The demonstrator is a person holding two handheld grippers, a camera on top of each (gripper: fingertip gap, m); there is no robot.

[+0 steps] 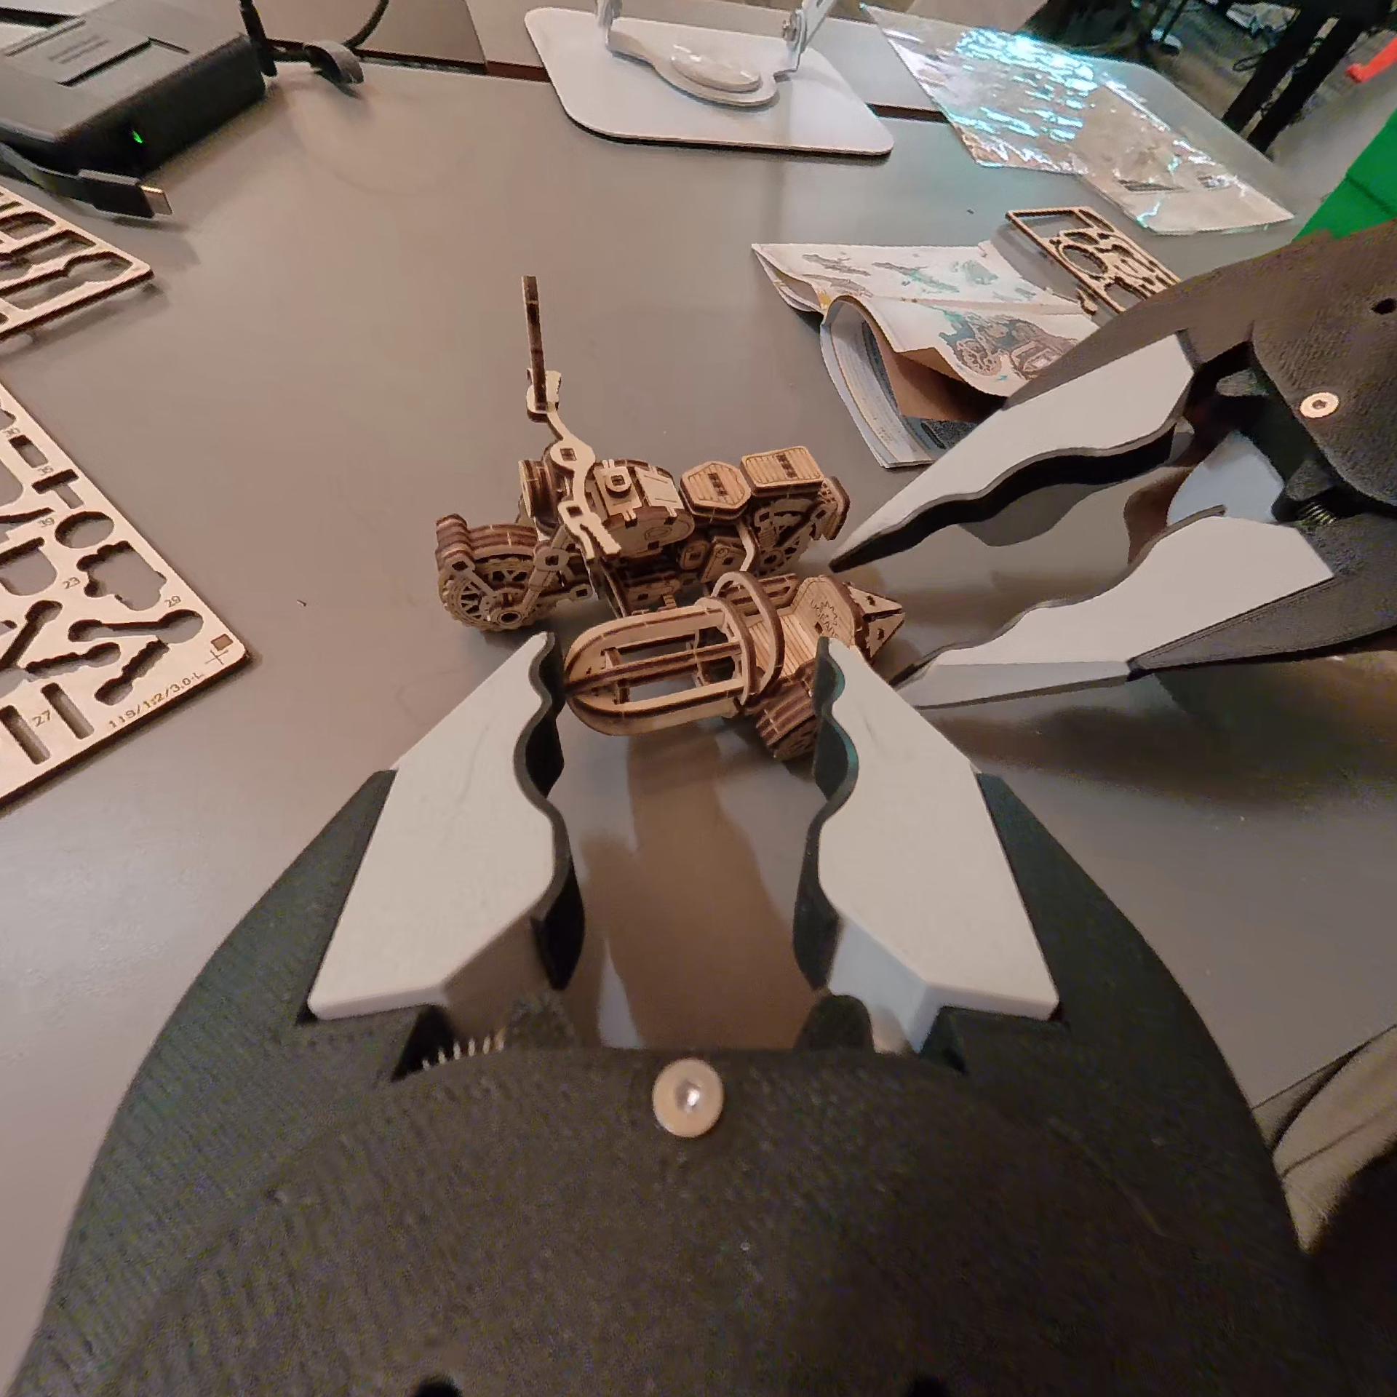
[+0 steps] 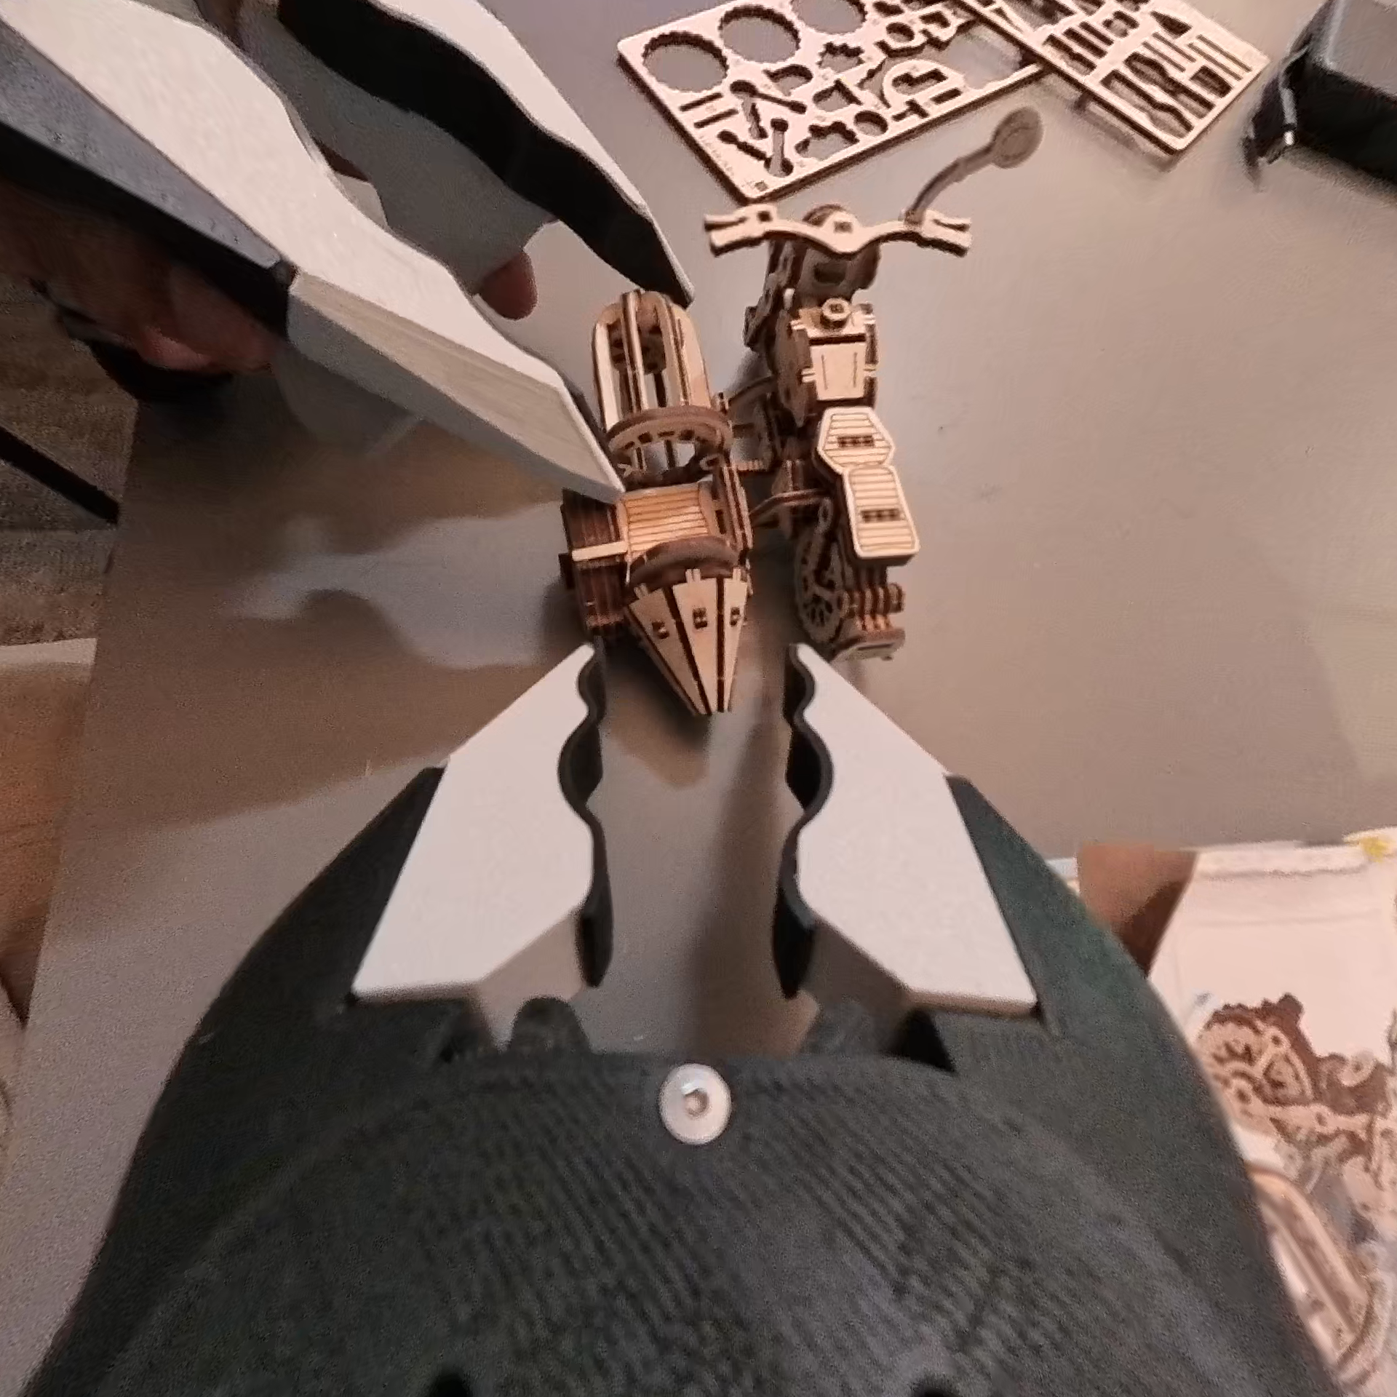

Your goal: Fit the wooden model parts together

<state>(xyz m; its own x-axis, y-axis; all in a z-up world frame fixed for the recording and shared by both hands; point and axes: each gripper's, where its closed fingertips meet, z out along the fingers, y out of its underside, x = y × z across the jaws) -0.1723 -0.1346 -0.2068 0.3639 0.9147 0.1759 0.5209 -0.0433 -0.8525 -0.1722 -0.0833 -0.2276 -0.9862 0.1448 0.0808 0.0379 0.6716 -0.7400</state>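
Note:
A wooden motorcycle model [image 1: 627, 529] stands on the grey table [image 1: 340, 363], with a wooden sidecar [image 1: 680, 673] close beside it; whether they are joined I cannot tell. My left gripper [image 1: 684, 650] is open, its fingertips on either side of the sidecar's rounded cage end. My right gripper [image 1: 869, 631] comes in from the right, open, near the sidecar's pointed end. In the right wrist view my right gripper [image 2: 695, 658] is open around the pointed tip of the sidecar [image 2: 665, 529], with the motorcycle [image 2: 839, 453] to its right. The left gripper [image 2: 646, 393] straddles the sidecar's front.
Punched-out wooden part sheets [image 1: 98, 605] [image 2: 816, 98] lie at the left. A black box with cables [image 1: 113, 75] and a white stand base [image 1: 718, 98] sit at the back. An instruction booklet [image 1: 907, 340], a small wooden sheet [image 1: 1096, 257] and a clear plastic bag [image 1: 1058, 113] lie at the right.

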